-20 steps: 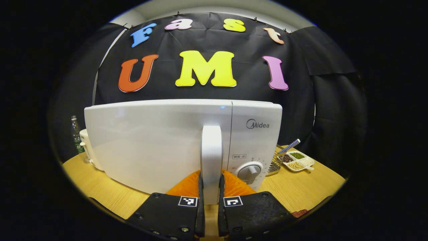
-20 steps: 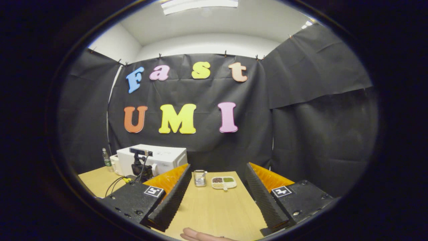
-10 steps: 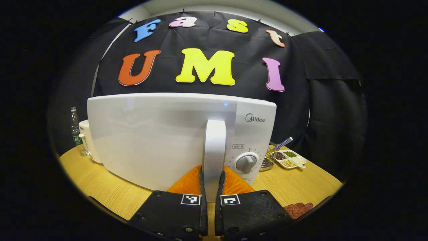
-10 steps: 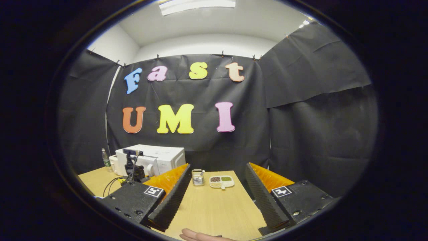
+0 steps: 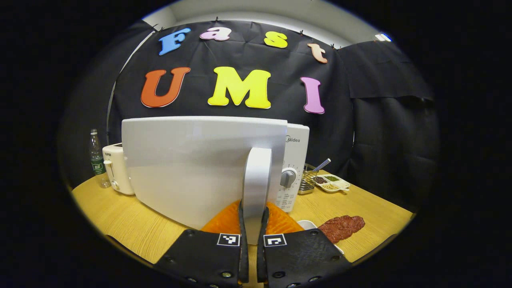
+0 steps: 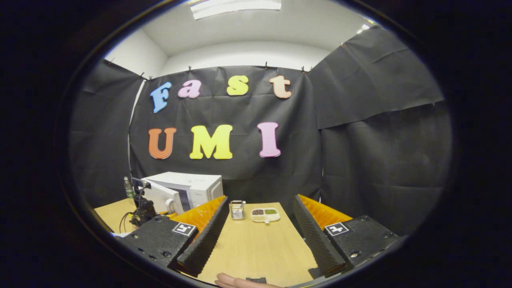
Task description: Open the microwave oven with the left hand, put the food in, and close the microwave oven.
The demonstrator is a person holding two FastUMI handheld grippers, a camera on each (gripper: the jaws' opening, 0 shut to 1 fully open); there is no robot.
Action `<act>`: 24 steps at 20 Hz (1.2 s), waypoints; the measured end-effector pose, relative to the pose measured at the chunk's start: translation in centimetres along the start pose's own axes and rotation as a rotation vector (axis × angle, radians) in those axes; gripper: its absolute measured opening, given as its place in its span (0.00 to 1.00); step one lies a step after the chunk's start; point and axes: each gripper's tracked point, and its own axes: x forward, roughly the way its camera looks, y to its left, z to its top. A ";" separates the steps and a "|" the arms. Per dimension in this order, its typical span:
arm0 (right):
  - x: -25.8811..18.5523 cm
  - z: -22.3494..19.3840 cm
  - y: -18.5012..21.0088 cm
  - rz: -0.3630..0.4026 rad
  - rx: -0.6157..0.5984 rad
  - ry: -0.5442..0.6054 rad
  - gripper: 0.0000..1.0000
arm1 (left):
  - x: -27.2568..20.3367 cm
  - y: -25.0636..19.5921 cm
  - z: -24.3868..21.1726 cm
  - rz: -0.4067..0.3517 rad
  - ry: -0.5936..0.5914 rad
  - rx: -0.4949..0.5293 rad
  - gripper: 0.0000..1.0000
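the microwave oven [image 5: 296,144] sits on the wooden table [image 5: 120,224], its big stiff door [image 5: 192,168] partly open. the left gripper [image 5: 252,256] pinches the hard door handle [image 5: 256,188], a good spot to hold. the right gripper [image 6: 258,236] is spread wide. the small meat [image 5: 340,227] looks soft.

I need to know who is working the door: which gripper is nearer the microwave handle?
Left. The left gripper has its jaws closed on the microwave handle of the part-open door. The right gripper hangs open over the table, well away from the microwave.
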 end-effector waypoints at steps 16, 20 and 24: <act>2.5 -5.0 7.8 0.111 -0.007 0.103 0.95 | -20.8 18.2 -2.2 0.200 -0.021 -0.093 0.80; 4.3 -7.0 9.8 0.147 -0.048 0.134 1.00 | -23.7 21.8 -2.3 0.270 -0.017 -0.085 0.94; 7.1 -9.3 10.8 0.174 -0.054 0.187 1.00 | -26.9 23.9 -0.9 0.314 -0.037 -0.129 0.94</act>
